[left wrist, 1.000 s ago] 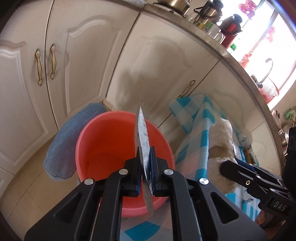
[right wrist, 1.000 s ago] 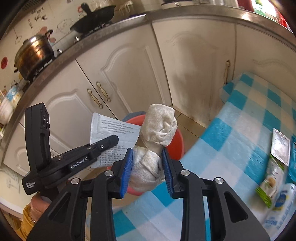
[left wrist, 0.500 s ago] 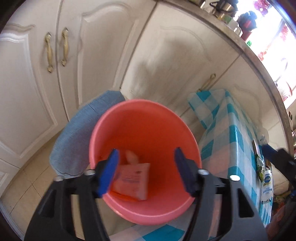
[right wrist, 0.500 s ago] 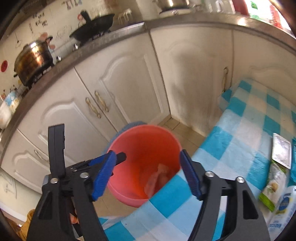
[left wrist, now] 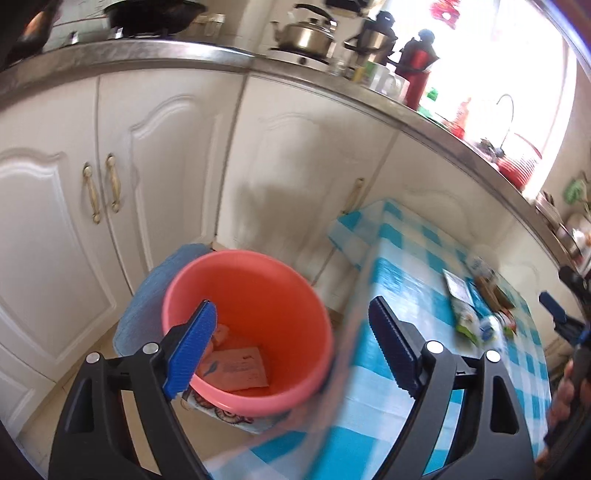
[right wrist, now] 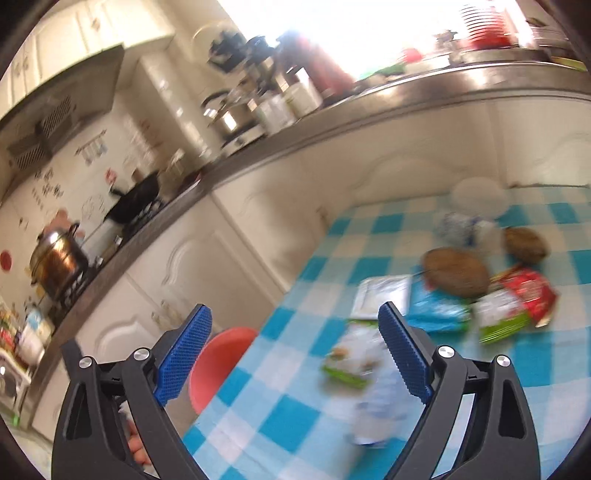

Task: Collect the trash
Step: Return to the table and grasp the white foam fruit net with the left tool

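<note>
A red bucket [left wrist: 247,295] stands on the floor by the table's corner, holding a printed leaflet [left wrist: 236,369] and a paper wad [left wrist: 221,334]. My left gripper [left wrist: 291,310] hovers above its rim, jaws opening, nothing between them. My right gripper [right wrist: 293,310] is over the blue-checked tablecloth [right wrist: 280,410], jaws also opening and empty. Ahead of it lie blurred wrappers: a green-white packet [right wrist: 351,362], a silver sachet [right wrist: 382,295], a blue packet [right wrist: 439,306] and a red packet [right wrist: 528,295]. The bucket [right wrist: 218,365] shows at that view's lower left.
White cabinets [left wrist: 55,229] and a counter with pots and kettles [left wrist: 306,35] run behind the bucket. A blue mat [left wrist: 147,295] lies beside it. Two brown lumps [right wrist: 456,269] and a white lid [right wrist: 478,195] sit further back on the table.
Both grippers opened: the leaflet left my left gripper and the paper wad left my right one, and both dropped into the bucket. The right gripper then swung right over the table.
</note>
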A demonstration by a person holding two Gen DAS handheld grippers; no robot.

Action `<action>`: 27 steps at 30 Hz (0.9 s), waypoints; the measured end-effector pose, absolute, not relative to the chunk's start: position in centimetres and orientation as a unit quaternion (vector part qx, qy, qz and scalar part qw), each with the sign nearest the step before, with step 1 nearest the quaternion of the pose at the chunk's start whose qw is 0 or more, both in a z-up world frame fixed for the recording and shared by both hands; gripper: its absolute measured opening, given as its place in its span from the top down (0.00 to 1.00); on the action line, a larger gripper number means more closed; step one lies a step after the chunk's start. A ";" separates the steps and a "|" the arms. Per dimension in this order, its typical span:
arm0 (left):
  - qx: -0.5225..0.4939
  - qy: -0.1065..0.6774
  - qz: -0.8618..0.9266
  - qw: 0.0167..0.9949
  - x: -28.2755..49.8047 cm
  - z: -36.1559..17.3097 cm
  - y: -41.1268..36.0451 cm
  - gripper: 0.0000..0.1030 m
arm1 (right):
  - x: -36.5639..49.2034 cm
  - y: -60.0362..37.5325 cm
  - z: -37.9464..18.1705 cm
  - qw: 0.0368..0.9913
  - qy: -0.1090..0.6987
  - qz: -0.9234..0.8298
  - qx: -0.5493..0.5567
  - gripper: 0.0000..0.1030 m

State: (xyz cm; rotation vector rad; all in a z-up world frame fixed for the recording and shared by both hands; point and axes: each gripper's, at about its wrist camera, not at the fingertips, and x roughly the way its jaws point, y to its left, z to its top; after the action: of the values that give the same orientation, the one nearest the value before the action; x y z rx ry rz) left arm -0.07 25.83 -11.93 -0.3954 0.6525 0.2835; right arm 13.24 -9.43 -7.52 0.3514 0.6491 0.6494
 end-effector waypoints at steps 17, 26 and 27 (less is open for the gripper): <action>-0.056 0.365 -0.072 0.927 14.6 -4.4 4.1 0.17 | 17.8 -32.8 -12.2 0.879 0.272 0.170 0.354 0.09; -0.010 0.405 -0.067 0.912 30.6 -6.3 -6.0 0.27 | 18.0 -36.6 -14.2 0.867 0.254 0.157 0.398 0.09; -0.002 0.404 -0.054 0.913 32.2 -6.8 -6.7 0.30 | 18.1 -36.5 -14.3 0.867 0.254 0.160 0.399 0.09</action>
State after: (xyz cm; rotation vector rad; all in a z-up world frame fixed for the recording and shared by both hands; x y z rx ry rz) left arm 32.18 -6.72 -6.80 -0.0048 0.8321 -0.1116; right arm 18.15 -36.55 -14.29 0.8355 0.5313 0.3344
